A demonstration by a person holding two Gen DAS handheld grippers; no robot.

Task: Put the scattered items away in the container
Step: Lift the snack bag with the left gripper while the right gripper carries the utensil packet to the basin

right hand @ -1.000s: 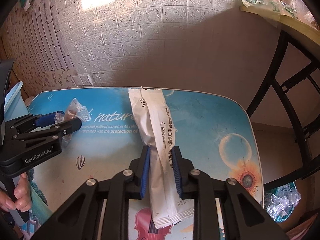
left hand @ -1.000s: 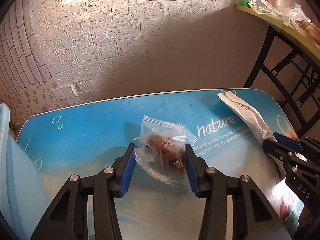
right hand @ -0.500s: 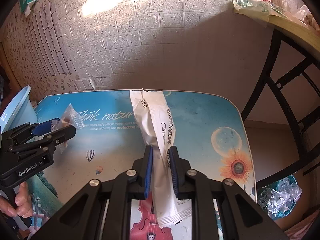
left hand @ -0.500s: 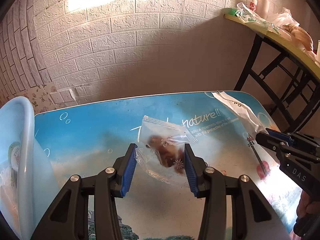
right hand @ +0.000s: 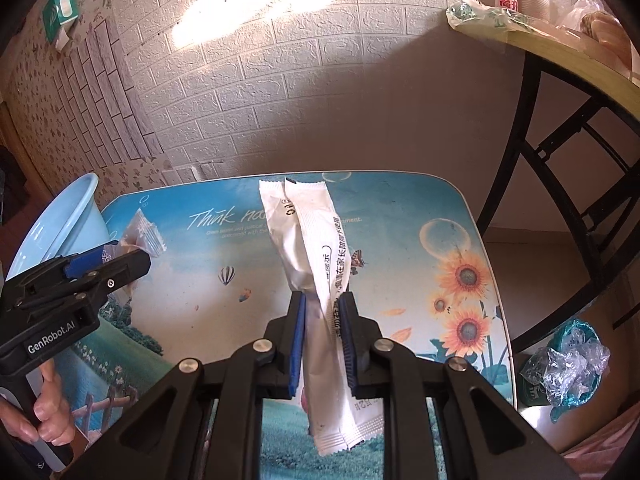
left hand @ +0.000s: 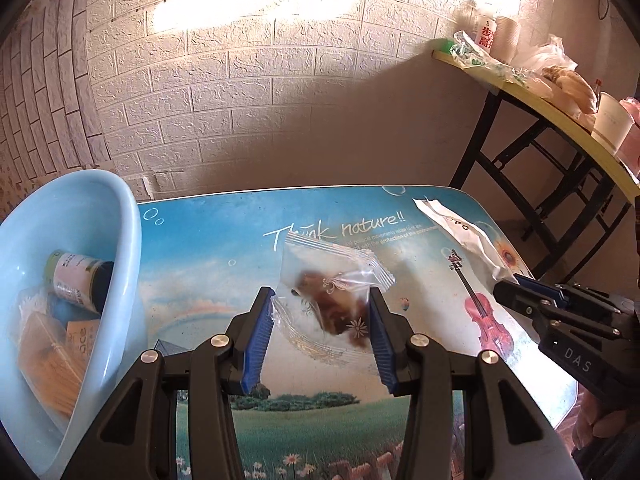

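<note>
While the left tongs (left hand: 320,322) pinch a crinkly clear packet (left hand: 330,284), the right tongs (right hand: 322,334) clamp a long white sachet (right hand: 320,280).

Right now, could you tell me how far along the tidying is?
Done: a bottle and packets already lie in the blue basin. In hand: the left gripper clamps a clear snack bag, the right gripper a white packet. Left: dropping both into the basin.
</note>
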